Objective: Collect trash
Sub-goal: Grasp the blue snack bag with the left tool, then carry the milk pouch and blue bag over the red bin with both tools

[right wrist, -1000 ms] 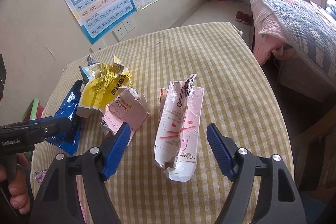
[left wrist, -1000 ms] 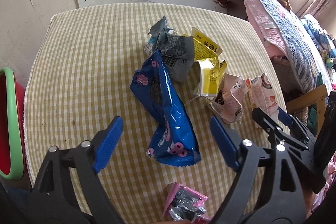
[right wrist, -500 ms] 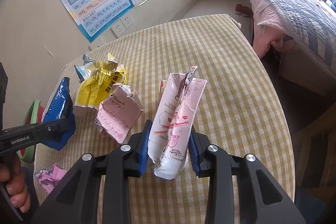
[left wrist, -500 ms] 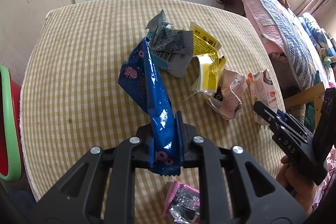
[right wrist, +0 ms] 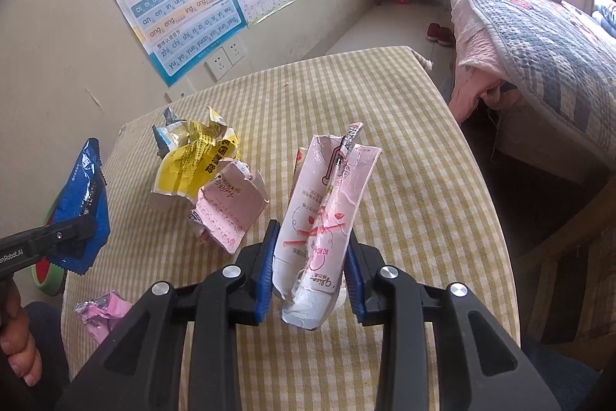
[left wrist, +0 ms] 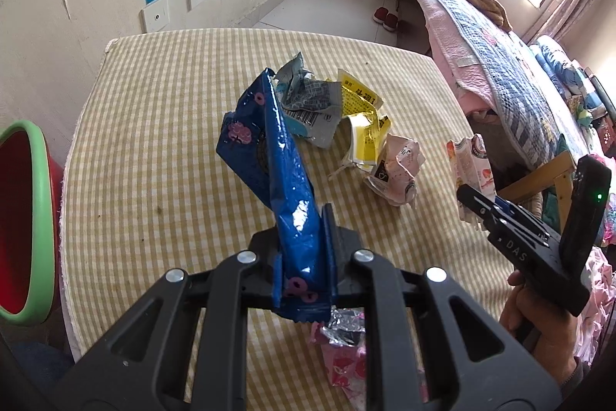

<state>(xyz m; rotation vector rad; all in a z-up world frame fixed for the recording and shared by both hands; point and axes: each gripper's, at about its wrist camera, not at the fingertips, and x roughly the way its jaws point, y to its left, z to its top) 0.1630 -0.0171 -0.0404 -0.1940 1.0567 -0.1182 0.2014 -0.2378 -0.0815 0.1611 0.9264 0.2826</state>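
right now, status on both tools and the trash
Left tool shut on blue wrapper. Right tool shut on pink carton. Yellow wrapper, pink packet on table.

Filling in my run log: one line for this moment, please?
left tongs: shut on blue wrapper | right tongs: shut on pink carton | both lifted

Blue wrapper: glossy, crumpled, lifted off the checked table, tilted up, lower end pinched. Pink-white carton: torn open, upright, clear of the table's near right part. Yellow wrapper, grey wrapper, pink crumpled pack: clustered mid-table. Pink foil wrapper: near table's front edge.
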